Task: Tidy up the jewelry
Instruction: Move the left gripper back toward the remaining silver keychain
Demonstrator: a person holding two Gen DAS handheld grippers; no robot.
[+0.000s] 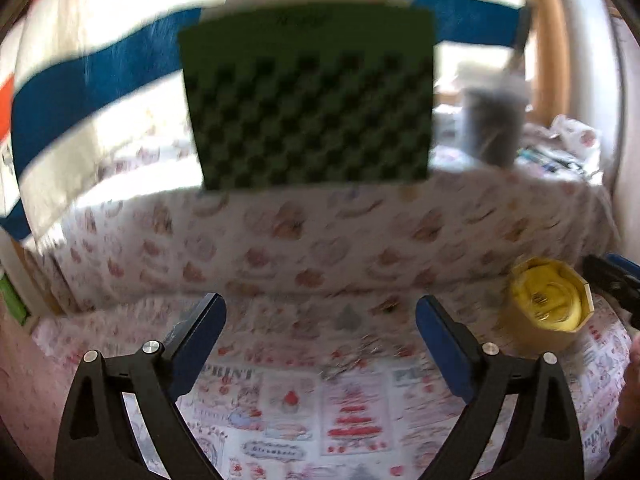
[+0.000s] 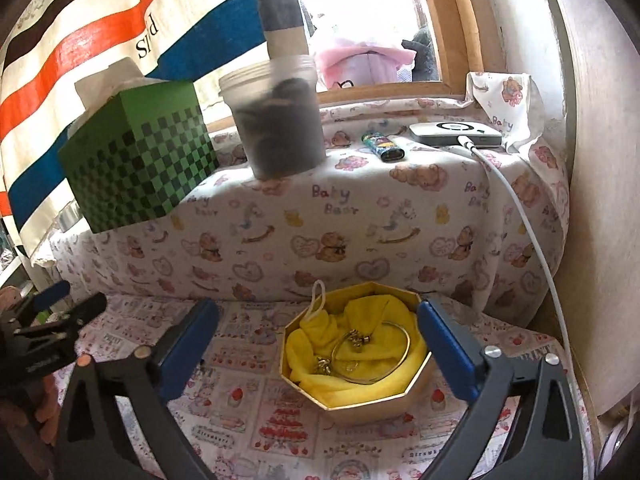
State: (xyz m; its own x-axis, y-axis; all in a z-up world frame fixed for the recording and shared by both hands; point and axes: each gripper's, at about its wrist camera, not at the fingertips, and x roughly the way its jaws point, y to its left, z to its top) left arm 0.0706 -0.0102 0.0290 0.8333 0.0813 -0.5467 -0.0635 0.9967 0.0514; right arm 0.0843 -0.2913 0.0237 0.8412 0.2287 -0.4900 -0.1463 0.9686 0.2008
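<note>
Blue-padded fingers of the right tool [image 2: 318, 344] stand wide apart and hold nothing, the right pad just beside the rim of the gold octagonal box [image 2: 416, 394] on the printed counter cloth [image 2: 248, 364]. Inside, on yellow fabric [image 2: 316, 380], a gold bangle [image 2: 402, 350] lies flat, its long axis running left to right, with small charms [image 2: 358, 338] beside it. Off to the left, the left tool [image 1: 320, 350] also gapes wide and empty above the cloth, the box [image 1: 550, 300] at its right.

Gleaming as polished metal: bangle [image 2: 374, 354]. Lying soft and matt: yellow cloth [image 2: 360, 360]. Showing satin gold card: box [image 2: 372, 408]. Looking frosted plastic: jar [image 2: 276, 120].
</note>
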